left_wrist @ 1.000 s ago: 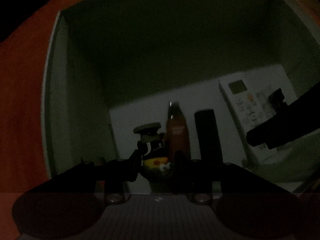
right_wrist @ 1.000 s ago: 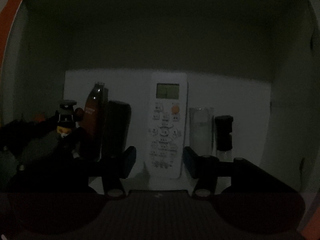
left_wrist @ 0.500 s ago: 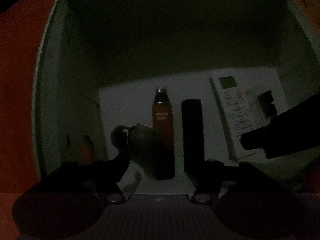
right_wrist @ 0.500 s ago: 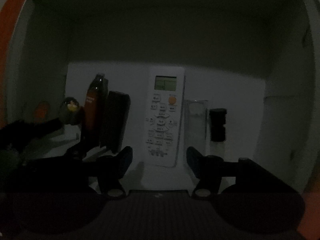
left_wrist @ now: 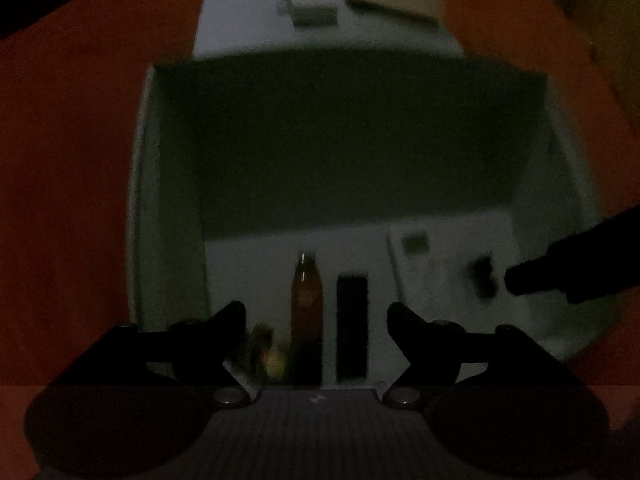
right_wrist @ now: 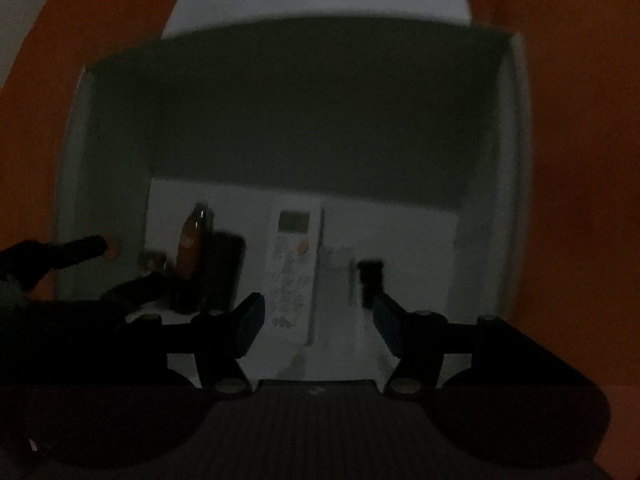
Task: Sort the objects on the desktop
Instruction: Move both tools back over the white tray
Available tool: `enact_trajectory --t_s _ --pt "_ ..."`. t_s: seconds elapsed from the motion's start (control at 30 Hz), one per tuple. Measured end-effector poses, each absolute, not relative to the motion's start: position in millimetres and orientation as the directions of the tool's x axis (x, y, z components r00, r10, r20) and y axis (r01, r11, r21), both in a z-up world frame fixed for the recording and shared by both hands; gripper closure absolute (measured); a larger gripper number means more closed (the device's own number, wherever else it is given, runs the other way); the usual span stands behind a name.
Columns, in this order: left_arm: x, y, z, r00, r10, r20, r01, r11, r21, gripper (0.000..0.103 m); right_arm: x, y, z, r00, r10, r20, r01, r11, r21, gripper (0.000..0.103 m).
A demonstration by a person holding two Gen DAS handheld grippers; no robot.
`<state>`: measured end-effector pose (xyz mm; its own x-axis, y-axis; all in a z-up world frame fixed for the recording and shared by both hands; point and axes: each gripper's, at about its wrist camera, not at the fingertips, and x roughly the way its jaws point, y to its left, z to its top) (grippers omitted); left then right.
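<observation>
Both tongs risen above box (left_wrist: pixel 172 216) (toy (left_wrist: pixel 266 354), bottle (left_wrist: pixel 306 300) inside).

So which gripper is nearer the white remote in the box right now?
Right. The right gripper hangs directly above the white remote, which shows between its open fingers. The left gripper, jaws opening with nothing gripped, is off to the side, over the brown bottle.

Glossy brown bottle (left_wrist: pixel 306 300); matt white box (left_wrist: pixel 172 184); white plastic remote (right_wrist: pixel 294 268); smooth orange table (left_wrist: pixel 68 160).
</observation>
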<state>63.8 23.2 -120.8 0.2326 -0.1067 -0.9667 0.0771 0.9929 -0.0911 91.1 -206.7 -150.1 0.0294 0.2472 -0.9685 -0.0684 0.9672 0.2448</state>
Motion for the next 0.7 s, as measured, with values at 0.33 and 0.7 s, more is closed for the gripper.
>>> enact_trajectory --t_s 0.33,0.7 --pt "155 24 -65 0.333 -0.127 -0.934 0.091 0.991 -0.102 0.027 166 -237 -80 0.252 0.287 -0.924 -0.007 0.956 0.294 0.039" --pt "269 14 -84 0.439 -0.117 -0.891 0.045 0.993 -0.108 0.027 256 -264 -100 0.309 0.238 -0.921 0.129 0.949 0.288 0.039"
